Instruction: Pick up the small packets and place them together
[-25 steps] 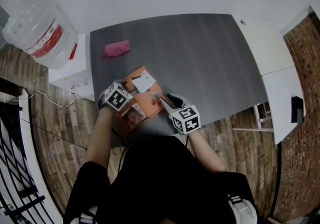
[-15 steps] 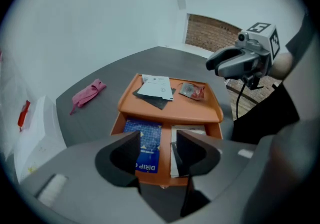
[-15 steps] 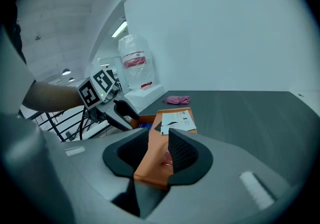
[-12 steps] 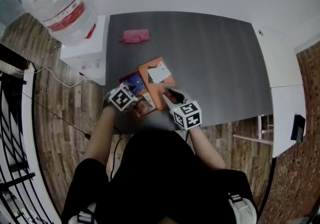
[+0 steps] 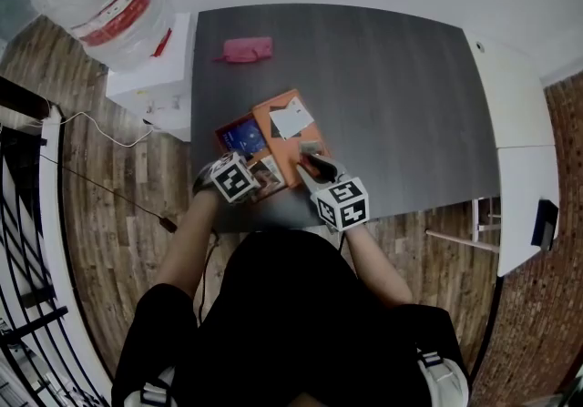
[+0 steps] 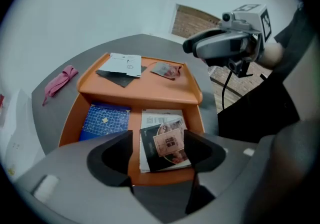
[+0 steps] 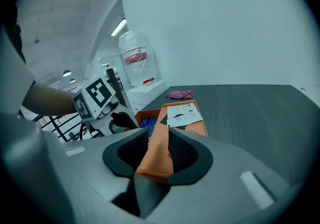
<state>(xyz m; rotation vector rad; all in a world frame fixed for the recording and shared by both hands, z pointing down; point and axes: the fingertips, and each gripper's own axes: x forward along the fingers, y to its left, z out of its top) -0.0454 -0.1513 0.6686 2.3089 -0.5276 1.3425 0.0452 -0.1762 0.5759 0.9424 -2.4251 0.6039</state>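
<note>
Even soft indoor light; fisheye edges dark; near foreground blurred.

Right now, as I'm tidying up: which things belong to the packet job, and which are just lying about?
Job: blue packet, dark pink-labelled packet, white packet, small reddish packet, orange tray.
Lying about: pink cloth, water jug, white box.
</note>
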